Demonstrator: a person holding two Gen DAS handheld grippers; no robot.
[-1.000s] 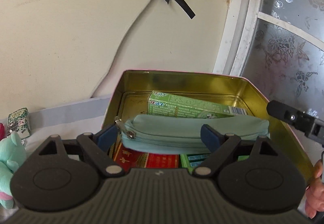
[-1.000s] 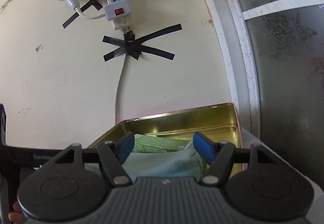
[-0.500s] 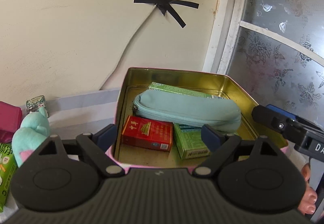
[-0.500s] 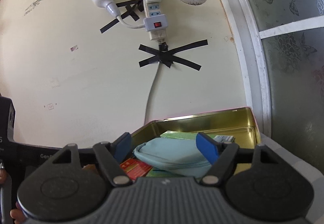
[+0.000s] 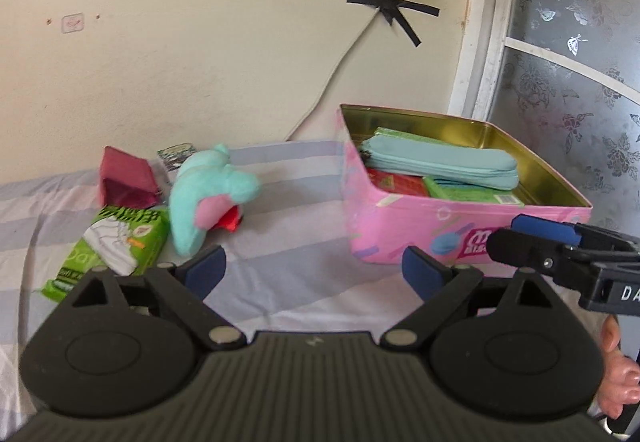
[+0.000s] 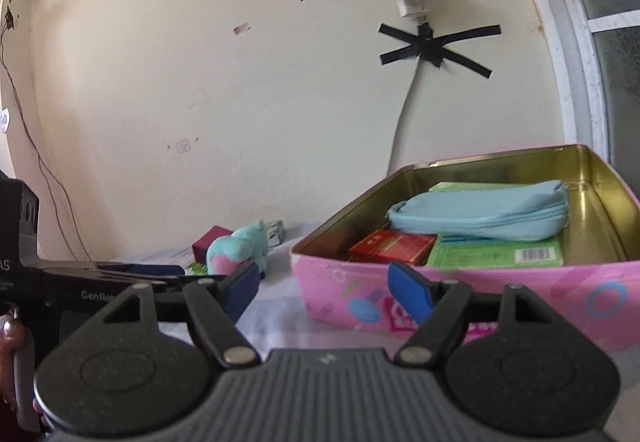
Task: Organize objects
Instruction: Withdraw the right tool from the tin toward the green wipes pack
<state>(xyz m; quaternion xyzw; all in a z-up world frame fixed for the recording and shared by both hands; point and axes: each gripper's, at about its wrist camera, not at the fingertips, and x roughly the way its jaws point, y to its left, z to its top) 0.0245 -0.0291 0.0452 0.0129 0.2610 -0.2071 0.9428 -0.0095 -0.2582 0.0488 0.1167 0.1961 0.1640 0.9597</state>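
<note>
A pink tin (image 5: pixel 404 226) with a gold inside stands on the striped bed sheet; it also shows in the right wrist view (image 6: pixel 520 294). In it lie a light blue zip pouch (image 5: pixel 440 162) (image 6: pixel 480 214), a red box (image 5: pixel 394 182) (image 6: pixel 392 246) and green boxes (image 5: pixel 468 194) (image 6: pixel 496 254). My left gripper (image 5: pixel 314 270) is open and empty, in front of the tin. My right gripper (image 6: pixel 324 286) is open and empty, before the tin's near wall. One of its fingers (image 5: pixel 532 246) shows at the right of the left wrist view.
Left of the tin lie a teal and pink plush toy (image 5: pixel 208 190) (image 6: pixel 236 250), a maroon box (image 5: pixel 124 178), a green wipes pack (image 5: pixel 112 246) and a small patterned packet (image 5: pixel 176 154). A wall with a taped cable (image 5: pixel 388 2) and a frosted window (image 5: pixel 568 62) stand behind.
Both grippers have pulled back and away from the tin. The pouch that lay between the left fingers now rests in the tin. The plush toy and packs came into view.
</note>
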